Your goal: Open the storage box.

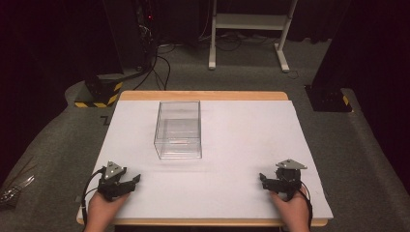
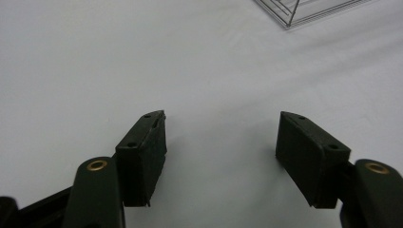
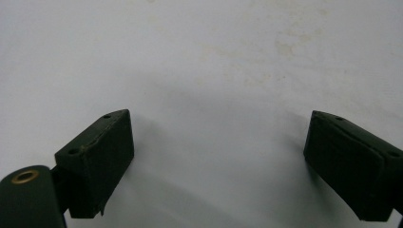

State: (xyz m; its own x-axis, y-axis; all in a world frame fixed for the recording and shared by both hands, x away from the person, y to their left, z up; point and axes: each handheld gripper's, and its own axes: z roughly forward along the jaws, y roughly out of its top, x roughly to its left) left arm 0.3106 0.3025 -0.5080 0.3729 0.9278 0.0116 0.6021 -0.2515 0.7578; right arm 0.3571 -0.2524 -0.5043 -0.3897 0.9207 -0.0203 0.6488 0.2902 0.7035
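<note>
One clear plastic box (image 1: pixel 178 129) stands toward the counter's (image 1: pixel 241 125) far left part. Two tools rest near its front edge (one per hand): left tool (image 1: pixel 129 182), right tool (image 1: pixel 265 180).

No readable text, label, brand or number on anything in view

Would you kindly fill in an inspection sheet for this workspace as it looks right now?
Surface: white sheet over a wooden table, faint stains in the right gripper view.
Job's things: clear plastic box, upright, empty, apart from both grippers.
Clutter: nothing seen on the sheet.
Grippers: left gripper and right gripper near the front edge, jaws open, nothing between them.
Cables: black cable trails from the left gripper; floor cables behind the table.
Surroundings: grey carpet, white stand, dark curtains.
</note>
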